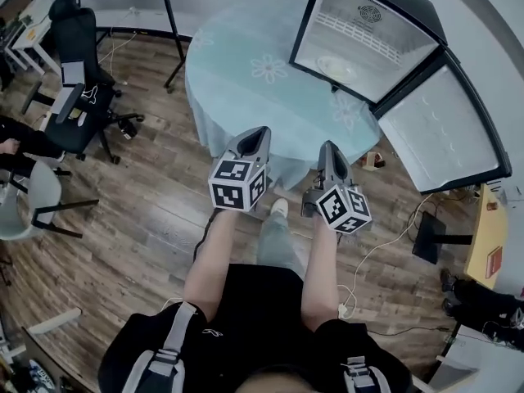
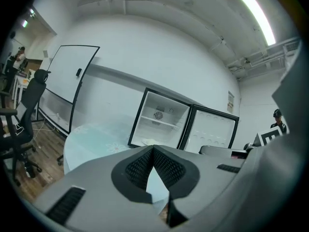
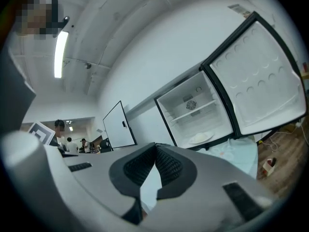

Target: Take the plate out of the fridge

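Plate (image 1: 337, 68) lies flat on the floor of the fridge (image 1: 348, 6), below the wire shelf and near the front lip, so it can be reached without going deep inside. The fridge stands on the far right part of the round table (image 1: 237, 64). Its door (image 1: 446, 129) is swung fully out to the right, which leaves the opening facing the person and nothing across the way in.

Both tools are held side by side over the near table edge, well apart from the fridge. The left gripper (image 1: 261, 131) has its jaws pressed together pad to pad with nothing between them; only tablecloth shows through the gap below the pads. The right gripper (image 1: 327, 146) is the same, closed and empty. Carrying them closed looks like a plain travelling posture, since nothing is within reach to grip.

This seems to be the approach stage, with the plate not yet touched. The right gripper is on the fridge's side and its view shows the plate clearly, so it seems the likelier one to take it. Its jaws would have to part first, then pinch the rim from the front. The shelf overhead leaves little room to lift, so a low, level pull outward seems safest.
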Motion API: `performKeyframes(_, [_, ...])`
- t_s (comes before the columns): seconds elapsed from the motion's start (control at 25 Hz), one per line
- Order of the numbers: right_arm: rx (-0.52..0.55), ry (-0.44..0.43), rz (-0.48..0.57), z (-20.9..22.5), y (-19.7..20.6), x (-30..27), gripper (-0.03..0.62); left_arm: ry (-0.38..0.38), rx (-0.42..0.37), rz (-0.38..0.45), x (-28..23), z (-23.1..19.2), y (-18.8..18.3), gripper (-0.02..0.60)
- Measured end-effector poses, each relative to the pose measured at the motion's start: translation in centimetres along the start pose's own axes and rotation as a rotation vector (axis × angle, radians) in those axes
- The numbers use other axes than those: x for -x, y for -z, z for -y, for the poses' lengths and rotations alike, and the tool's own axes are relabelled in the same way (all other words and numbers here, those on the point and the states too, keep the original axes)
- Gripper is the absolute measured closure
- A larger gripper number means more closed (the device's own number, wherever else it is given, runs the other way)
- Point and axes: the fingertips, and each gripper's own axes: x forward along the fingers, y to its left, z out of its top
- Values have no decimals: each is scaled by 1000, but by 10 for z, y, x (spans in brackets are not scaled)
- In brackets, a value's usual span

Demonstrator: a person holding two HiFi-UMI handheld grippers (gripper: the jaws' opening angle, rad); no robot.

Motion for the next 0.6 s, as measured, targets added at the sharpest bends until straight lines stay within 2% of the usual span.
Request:
performKeyframes(0.16, [-21,13,0,50,-19,-36,588,6,37,-10,-68,3,-7,580])
performKeyframes(0.36, [-66,90,91,142,-103,-66,588,101,22,19,-157,62,-51,580])
performKeyframes(0.48, [-71,57,122,157,-136,-92,589,147,23,49,-192,83,-78,580])
performKeyframes(0.6, [-76,11,107,159,-141,-116,589,154,22,52,-214,88,-85,580])
